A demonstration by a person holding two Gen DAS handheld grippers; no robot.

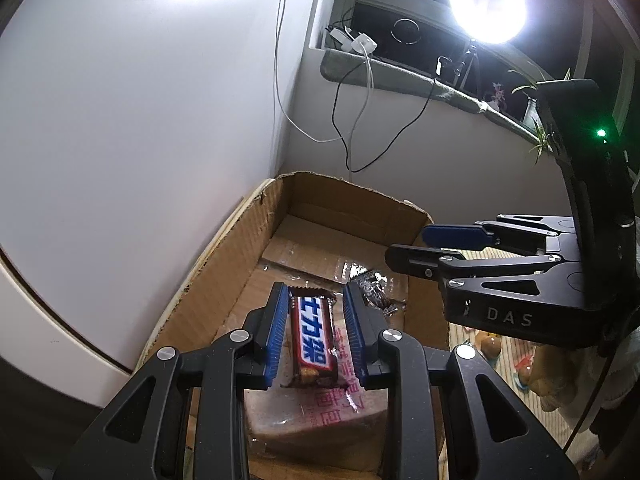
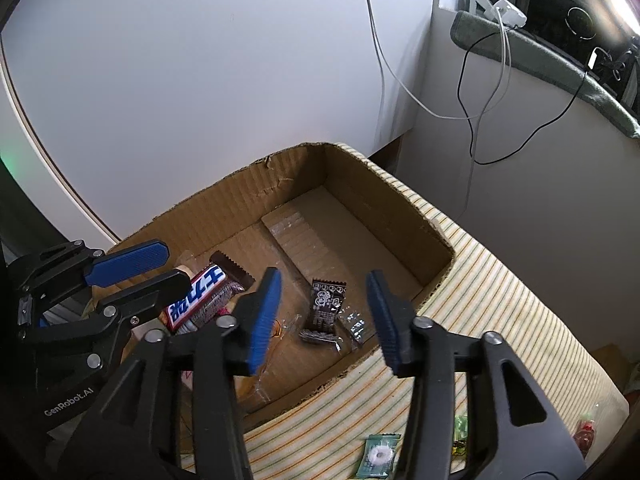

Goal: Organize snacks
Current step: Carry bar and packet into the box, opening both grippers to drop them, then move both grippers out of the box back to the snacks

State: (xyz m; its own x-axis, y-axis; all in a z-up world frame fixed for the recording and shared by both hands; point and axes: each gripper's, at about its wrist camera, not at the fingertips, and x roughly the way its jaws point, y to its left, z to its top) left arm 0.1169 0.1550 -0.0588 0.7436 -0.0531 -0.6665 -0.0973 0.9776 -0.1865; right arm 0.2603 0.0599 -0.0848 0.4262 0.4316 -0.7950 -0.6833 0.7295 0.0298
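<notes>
A cardboard box [image 1: 256, 236] [image 2: 400, 200] stands on a striped cloth. My left gripper [image 1: 316, 300] hangs over the box with a Snickers bar [image 1: 314, 340] [image 2: 200, 296] between its blue pads; the jaws look slightly apart from the bar, which rests on a pink wrapped block [image 1: 320, 412]. My right gripper [image 2: 324, 292] is open and empty above the box's near edge; it shows in the left wrist view [image 1: 408, 246]. A dark brown wrapped snack [image 2: 326, 308] [image 1: 374, 292] and a small silver packet [image 2: 356, 326] lie on the box floor.
A green-white candy [image 2: 378, 454] and other small sweets [image 2: 460, 436] lie on the striped cloth [image 2: 500, 320] in front of the box. White wall and hanging cables [image 2: 472, 112] behind; a bright lamp [image 1: 486, 4] on the windowsill.
</notes>
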